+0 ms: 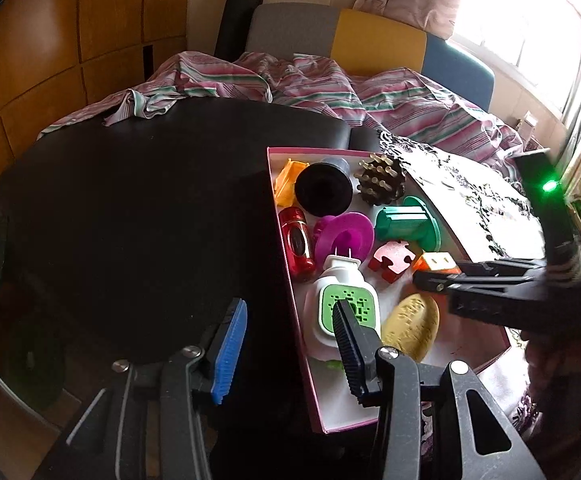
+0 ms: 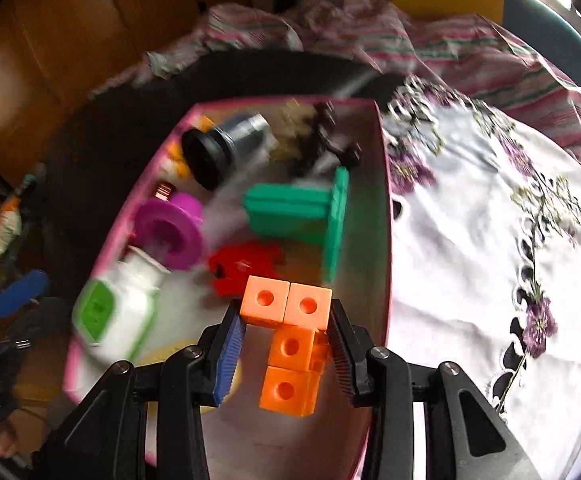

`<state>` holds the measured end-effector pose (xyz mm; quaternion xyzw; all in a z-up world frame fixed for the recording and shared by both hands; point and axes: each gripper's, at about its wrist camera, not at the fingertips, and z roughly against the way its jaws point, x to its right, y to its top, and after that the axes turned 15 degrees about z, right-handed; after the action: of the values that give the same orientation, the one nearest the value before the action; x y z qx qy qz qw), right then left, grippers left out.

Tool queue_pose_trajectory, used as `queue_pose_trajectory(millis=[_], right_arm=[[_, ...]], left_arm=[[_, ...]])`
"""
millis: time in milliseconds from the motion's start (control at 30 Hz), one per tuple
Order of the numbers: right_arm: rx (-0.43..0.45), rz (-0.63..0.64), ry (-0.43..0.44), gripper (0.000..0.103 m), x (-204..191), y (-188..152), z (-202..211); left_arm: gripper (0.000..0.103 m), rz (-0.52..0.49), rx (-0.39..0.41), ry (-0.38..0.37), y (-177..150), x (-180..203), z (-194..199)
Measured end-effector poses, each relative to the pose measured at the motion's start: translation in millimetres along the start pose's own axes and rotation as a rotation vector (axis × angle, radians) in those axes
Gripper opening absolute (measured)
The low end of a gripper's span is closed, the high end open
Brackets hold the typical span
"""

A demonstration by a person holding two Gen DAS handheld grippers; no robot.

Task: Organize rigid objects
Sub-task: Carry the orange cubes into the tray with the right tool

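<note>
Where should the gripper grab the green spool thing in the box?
Probably its ribbed middle barrel, coming straight down from above. The green spool lies on its side in the pink box, so the barrel's long sides face up and are free. Its wide flange stands near the box wall, awkward to pinch.

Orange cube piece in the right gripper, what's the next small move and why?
Probably lower it a little and open the jaws. The right gripper holds the orange cube piece over the pink box, above a bare patch of floor near the red puzzle piece and the green spool. The left gripper is open and empty.
</note>
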<state>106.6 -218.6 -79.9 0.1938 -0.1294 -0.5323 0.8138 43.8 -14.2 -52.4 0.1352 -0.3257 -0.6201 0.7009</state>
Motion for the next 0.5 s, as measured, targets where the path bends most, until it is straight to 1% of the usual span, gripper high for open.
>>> queue_pose_trajectory(millis=[33, 100, 500], right_arm=[[0.015, 0.005, -0.008, 0.041, -0.5, -0.4, 1.8], [0.014, 0.011, -0.015, 0.041, -1.8, -0.8, 1.6], [0.032, 0.014, -0.046, 0.042, -8.1, -7.1, 4.9]], left_arm=[[0.047, -0.002, 0.003, 0.001, -0.1, 0.5, 0.4], [0.048, -0.004, 0.008, 0.006, -0.2, 0.5, 0.7], [0.048, -0.005, 0.015, 0.019, -0.2, 0.3, 3.5]])
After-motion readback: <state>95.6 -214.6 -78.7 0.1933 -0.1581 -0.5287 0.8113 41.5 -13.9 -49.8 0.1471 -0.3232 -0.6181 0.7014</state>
